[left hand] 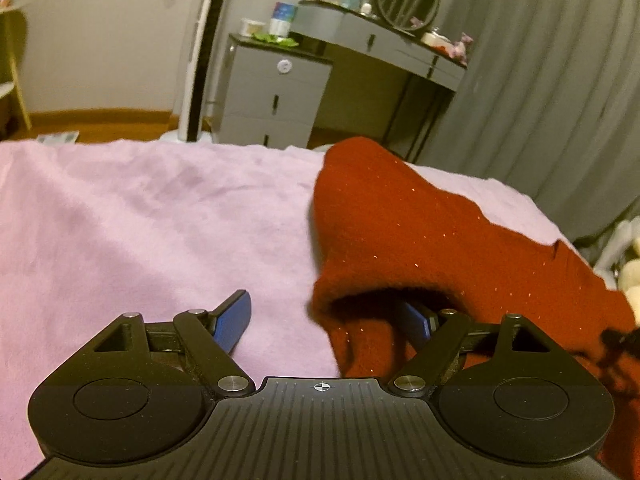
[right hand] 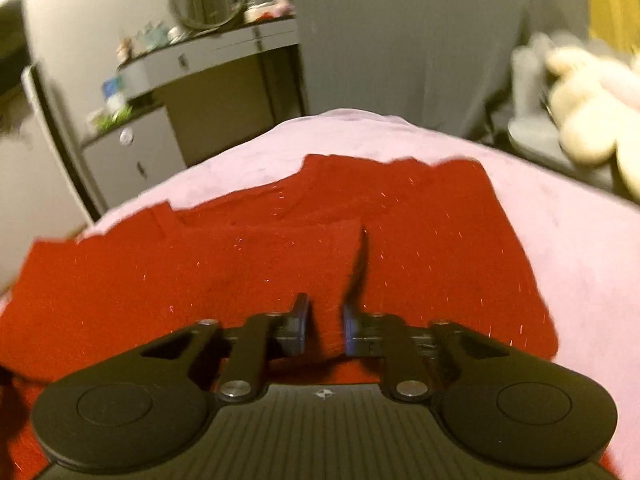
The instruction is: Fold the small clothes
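Note:
A red knit garment (left hand: 400, 232) with sparkly threads lies on a pink blanket (left hand: 140, 220). In the left wrist view its raised fold drapes over the right finger of my left gripper (left hand: 324, 304). The jaws stand wide, and the left blue pad (left hand: 234, 320) rests bare over the blanket. In the right wrist view the red garment (right hand: 280, 248) spreads flat across the pink blanket (right hand: 560, 208). My right gripper (right hand: 325, 304) is shut on a pinched ridge of its cloth, which rises between the two fingers.
Beyond the bed's far edge stand a grey dressing table (left hand: 376, 52) with a round mirror, a grey drawer cabinet (left hand: 272, 92) and a white tower fan (left hand: 200, 60). A grey curtain (left hand: 540, 80) hangs at the right. A cream plush toy (right hand: 584, 120) sits to the right of the bed.

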A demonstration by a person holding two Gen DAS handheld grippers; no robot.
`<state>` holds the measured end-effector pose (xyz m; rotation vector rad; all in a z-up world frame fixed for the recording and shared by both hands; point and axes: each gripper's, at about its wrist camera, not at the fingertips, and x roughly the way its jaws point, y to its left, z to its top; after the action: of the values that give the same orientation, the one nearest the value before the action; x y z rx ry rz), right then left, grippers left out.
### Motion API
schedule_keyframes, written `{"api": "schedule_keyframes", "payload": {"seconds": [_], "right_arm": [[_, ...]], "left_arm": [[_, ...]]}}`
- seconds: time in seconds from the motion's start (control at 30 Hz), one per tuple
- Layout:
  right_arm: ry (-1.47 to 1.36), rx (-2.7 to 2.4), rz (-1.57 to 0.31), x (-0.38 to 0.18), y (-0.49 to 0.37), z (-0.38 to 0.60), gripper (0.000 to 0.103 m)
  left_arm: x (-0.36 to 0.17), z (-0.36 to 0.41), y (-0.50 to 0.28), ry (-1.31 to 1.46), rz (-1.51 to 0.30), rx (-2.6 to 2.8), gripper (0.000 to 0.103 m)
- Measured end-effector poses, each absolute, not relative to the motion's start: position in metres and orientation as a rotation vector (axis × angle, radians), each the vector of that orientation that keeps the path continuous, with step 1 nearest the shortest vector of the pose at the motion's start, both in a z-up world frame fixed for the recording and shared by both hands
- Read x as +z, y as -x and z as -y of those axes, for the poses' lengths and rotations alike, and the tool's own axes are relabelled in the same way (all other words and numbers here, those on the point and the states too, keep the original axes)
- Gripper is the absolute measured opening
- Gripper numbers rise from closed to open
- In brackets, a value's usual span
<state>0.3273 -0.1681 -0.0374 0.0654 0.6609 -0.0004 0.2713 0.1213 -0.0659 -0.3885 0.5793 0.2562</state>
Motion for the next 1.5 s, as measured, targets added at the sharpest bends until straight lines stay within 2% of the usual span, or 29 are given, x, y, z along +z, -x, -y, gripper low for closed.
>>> {"api": "schedule_keyframes", "payload": {"seconds": [0.17, 0.5, 0.57, 0.67, 0.77, 0.83, 0.87, 1.0, 1.1, 1.17, 1.2, 1.4, 1.47, 1.5], "right_arm": [[0.182, -0.172, -0.522, -0.027, -0.318, 0.163, 0.012], [0.29, -0.23, -0.551, -0.041, -0.319, 0.176, 0.012], [0.329, -0.251, -0.551, -0.044, -0.323, 0.176, 0.006], [0.354, -0.248, -0.581, -0.051, -0.332, 0.178, 0.006], [0.27, -0.215, -0.619, -0.047, -0.332, 0.188, 0.007], [0.102, -0.181, -0.615, -0.035, -0.321, 0.203, 0.008], [0.014, -0.158, -0.617, -0.031, -0.313, 0.211, 0.011], [-0.209, -0.038, -0.644, -0.031, -0.291, 0.234, 0.033], [-0.299, -0.008, -0.65, -0.032, -0.288, 0.243, 0.034], [-0.374, -0.008, -0.66, -0.033, -0.293, 0.252, 0.037], [-0.402, -0.015, -0.67, -0.035, -0.297, 0.256, 0.043], [-0.339, -0.033, -0.699, -0.047, -0.312, 0.247, 0.045], [-0.284, -0.031, -0.687, -0.044, -0.313, 0.241, 0.032], [-0.259, -0.021, -0.675, -0.041, -0.311, 0.237, 0.028]], "left_arm": [[-0.069, -0.12, -0.274, 0.367, -0.594, 0.275, 0.084], [-0.071, -0.12, -0.276, 0.354, -0.595, 0.275, 0.086], [-0.071, -0.121, -0.275, 0.36, -0.591, 0.277, 0.087], [-0.072, -0.119, -0.275, 0.349, -0.591, 0.281, 0.088], [-0.072, -0.117, -0.276, 0.333, -0.591, 0.285, 0.088], [-0.072, -0.118, -0.276, 0.338, -0.589, 0.284, 0.088], [-0.072, -0.118, -0.276, 0.339, -0.588, 0.283, 0.088], [-0.073, -0.116, -0.276, 0.32, -0.59, 0.287, 0.089], [-0.072, -0.115, -0.276, 0.313, -0.592, 0.288, 0.089], [-0.072, -0.115, -0.276, 0.317, -0.592, 0.287, 0.089], [-0.072, -0.115, -0.276, 0.318, -0.592, 0.286, 0.089], [-0.074, -0.111, -0.277, 0.296, -0.59, 0.286, 0.091], [-0.074, -0.11, -0.277, 0.289, -0.588, 0.288, 0.091], [-0.074, -0.111, -0.277, 0.293, -0.583, 0.291, 0.091]]}}
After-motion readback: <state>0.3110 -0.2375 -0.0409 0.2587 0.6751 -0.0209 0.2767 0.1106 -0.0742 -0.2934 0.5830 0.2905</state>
